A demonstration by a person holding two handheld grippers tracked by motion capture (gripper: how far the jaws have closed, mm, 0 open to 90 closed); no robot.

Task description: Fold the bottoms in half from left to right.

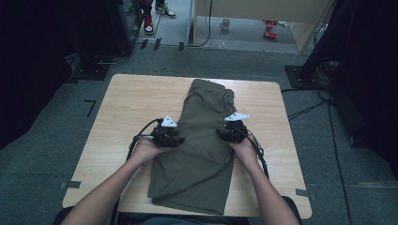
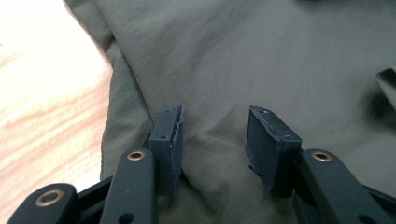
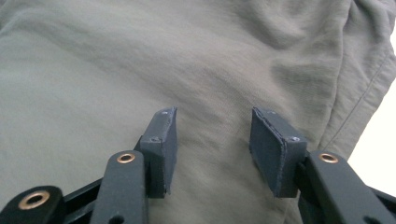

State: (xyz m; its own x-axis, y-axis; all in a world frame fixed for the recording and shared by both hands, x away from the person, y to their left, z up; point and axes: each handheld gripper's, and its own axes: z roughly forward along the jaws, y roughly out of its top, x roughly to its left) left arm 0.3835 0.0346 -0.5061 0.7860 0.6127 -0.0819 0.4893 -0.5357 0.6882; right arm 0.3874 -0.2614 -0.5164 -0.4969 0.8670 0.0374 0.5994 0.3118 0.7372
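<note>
Olive-green trousers [image 1: 199,145] lie lengthwise down the middle of the wooden table [image 1: 126,108], legs folded one over the other; no crosswise fold is made yet. Left gripper [image 1: 174,137] and right gripper [image 1: 227,133] rest at the garment's side edges, jaws spread, pads on the cloth but pinching nothing. No brand, label or writing is legible.

High cam overhead, faces fwd-down; both gripper cams close on olive garment [image 1: 199,140].

The olive garment [image 1: 197,154] hides the table [image 1: 131,103] beneath; perhaps trousers, folded.
</note>
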